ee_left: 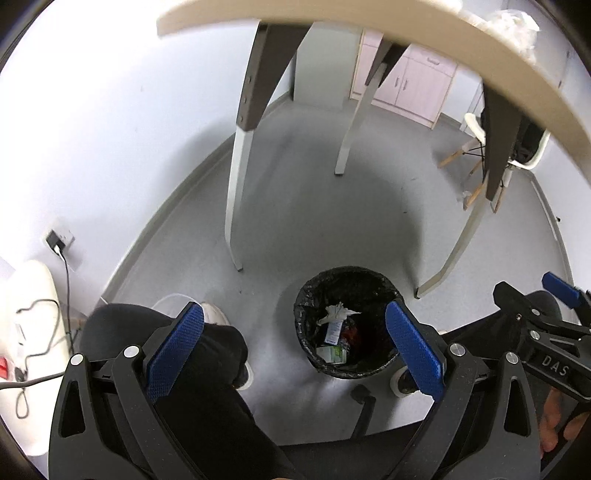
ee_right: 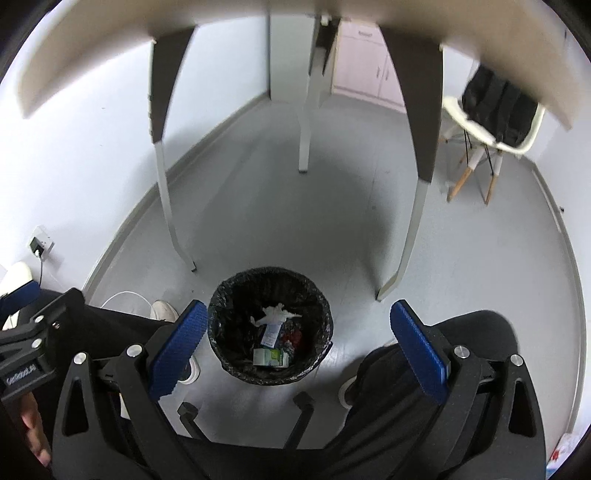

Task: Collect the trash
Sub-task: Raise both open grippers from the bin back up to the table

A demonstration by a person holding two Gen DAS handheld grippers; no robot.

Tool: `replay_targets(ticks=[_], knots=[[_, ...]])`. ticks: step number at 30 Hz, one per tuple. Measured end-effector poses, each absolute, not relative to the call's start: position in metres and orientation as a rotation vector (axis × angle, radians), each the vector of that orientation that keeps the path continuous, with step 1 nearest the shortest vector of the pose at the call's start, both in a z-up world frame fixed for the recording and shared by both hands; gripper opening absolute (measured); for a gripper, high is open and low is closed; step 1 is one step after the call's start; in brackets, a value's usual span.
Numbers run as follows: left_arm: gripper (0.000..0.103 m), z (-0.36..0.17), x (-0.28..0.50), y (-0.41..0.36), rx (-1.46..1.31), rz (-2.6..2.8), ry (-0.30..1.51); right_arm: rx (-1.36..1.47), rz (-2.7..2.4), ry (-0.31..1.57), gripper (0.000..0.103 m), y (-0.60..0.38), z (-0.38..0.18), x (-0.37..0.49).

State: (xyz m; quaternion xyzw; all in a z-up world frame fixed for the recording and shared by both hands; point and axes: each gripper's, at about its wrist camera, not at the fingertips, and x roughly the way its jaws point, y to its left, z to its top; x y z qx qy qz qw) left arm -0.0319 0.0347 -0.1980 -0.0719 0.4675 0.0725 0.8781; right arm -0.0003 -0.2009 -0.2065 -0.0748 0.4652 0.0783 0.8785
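A round bin lined with a black bag (ee_left: pixel 314 295) (ee_right: pixel 225 295) stands on the grey floor between a seated person's knees. Inside lie a crumpled white tissue (ee_left: pixel 338 314) (ee_right: pixel 277 314), a small carton (ee_left: pixel 334 355) (ee_right: pixel 271 357) and a slim packet (ee_right: pixel 271 334). My left gripper (ee_left: pixel 295 332) hangs open above the bin's near left side, nothing between its blue pads (ee_left: pixel 177 350). My right gripper (ee_right: pixel 299 332) is open too, held over the bin's near right rim, empty. The right gripper (ee_left: pixel 554 306) shows at the left wrist view's right edge.
A beige table top (ee_left: pixel 406 33) (ee_right: pixel 110 44) arches overhead on dark and white legs (ee_left: pixel 240 166) (ee_right: pixel 413 184). A white chair with a black bag (ee_right: pixel 495 107) stands at the far right. A wall socket with a cable (ee_left: pixel 59 240) is at left. Black chair base arms (ee_right: pixel 301 417) are near.
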Motion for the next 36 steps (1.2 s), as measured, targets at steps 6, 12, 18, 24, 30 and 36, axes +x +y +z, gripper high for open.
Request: replay_targets(ticks=[6,12,18,24,30,36], knots=[[0.097,-0.166,-0.044,0.031,-0.145,0.139,0.923,-0.163,0.175,0.894,0.095,-0.208,-0.167,-0.021],[0.097,-0.131,-0.053,0.024,-0.141,0.116,0.871,-0.161,0.206,0.843,0.095,-0.213,-0.132,-0.031],[0.097,-0.097,-0.055,0.016,-0.136,0.107,0.823,-0.161,0.226,0.791,0.095,-0.221,-0.101,-0.041],[0.097,-0.063,-0.039,0.010,-0.159,0.102,0.796,-0.131,0.224,0.745,0.095,-0.230,-0.064,-0.035],[0.097,-0.038,-0.004,0.007,-0.179,0.103,0.766,-0.122,0.221,0.711,0.095,-0.233,-0.040,-0.011],[0.097,-0.024,0.043,0.005,-0.214,0.128,0.743,-0.109,0.208,0.635,0.095,-0.239,-0.011,0.035]])
